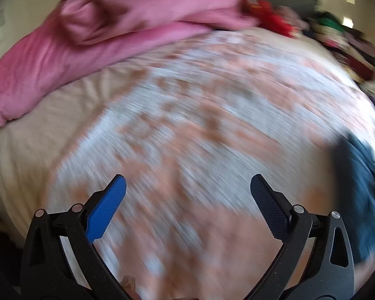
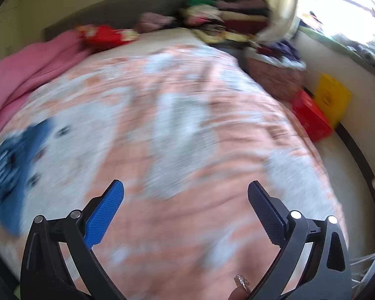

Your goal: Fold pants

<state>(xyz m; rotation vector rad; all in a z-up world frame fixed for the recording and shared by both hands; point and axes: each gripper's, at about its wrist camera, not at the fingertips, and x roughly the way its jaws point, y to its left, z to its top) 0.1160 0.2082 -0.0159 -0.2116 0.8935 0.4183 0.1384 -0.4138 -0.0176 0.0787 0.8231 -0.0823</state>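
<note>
Pants (image 1: 360,195) lie crumpled on the bed (image 1: 187,125), right of the left hand-held gripper (image 1: 187,187), left of the right hand-held gripper (image 2: 185,192), both open and empty.

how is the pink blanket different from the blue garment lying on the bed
The pink blanket is big and bunched in a long heap along the bed's far left side; the blue garment is a much smaller dark blue patch lying low on the patterned bedspread, nearer the grippers. Motion blur hides the garment's shape and folds. Both rest on the bed, and neither is held.
</note>
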